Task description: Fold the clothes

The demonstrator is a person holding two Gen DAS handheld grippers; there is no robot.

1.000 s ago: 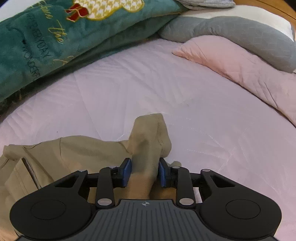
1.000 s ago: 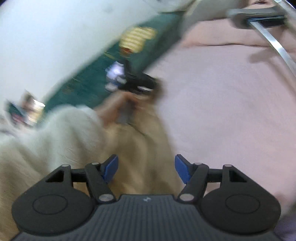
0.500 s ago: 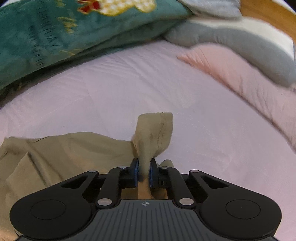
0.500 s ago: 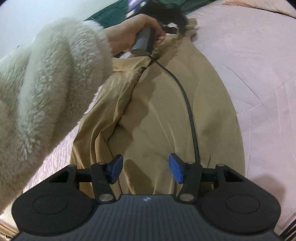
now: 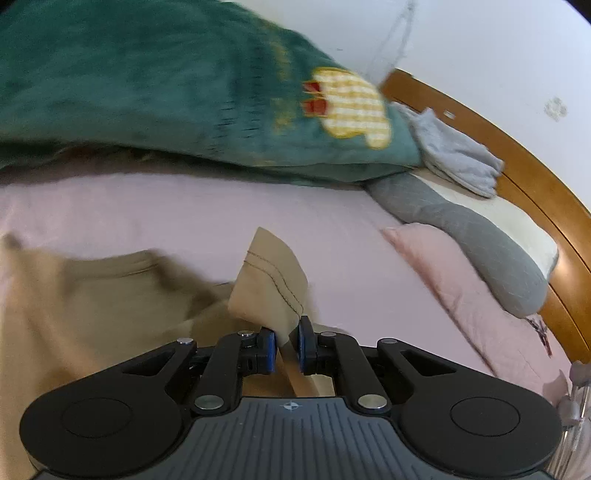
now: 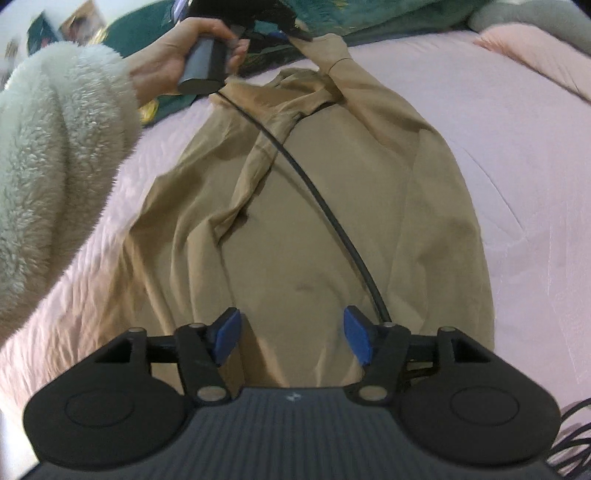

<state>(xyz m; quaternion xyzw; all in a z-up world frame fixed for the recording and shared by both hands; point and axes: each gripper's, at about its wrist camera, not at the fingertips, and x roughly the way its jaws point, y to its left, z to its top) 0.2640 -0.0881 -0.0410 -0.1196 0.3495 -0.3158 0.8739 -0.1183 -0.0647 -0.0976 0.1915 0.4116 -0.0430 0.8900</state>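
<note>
A tan garment (image 6: pixel 314 221) lies spread lengthwise on the pink bedsheet (image 6: pixel 517 147). My left gripper (image 5: pixel 287 339) is shut on its stitched sleeve end (image 5: pixel 269 280), which stands up from the pads, lifted off the sheet. The right wrist view shows that left gripper (image 6: pixel 280 22) at the far end of the garment, held by a hand (image 6: pixel 173 62) in a fluffy white sleeve. The sleeve it holds is pulled taut. My right gripper (image 6: pixel 291 332) hovers over the near end of the garment. Its jaws are opening and the blue pads (image 6: pixel 227 334) grip nothing.
A green blanket (image 5: pixel 147 92) is piled along the far side of the bed. Grey (image 5: pixel 480 236) and pink (image 5: pixel 461 288) pillows and a grey cloth (image 5: pixel 454 155) lie against the wooden headboard (image 5: pixel 517 162). A black cable (image 6: pixel 325 206) runs across the garment.
The left gripper shut on the sleeve end, then swung sideways and rolled, lifting it. The right gripper came down over the garment's near end, and its jaws stand wider than half a second ago.
</note>
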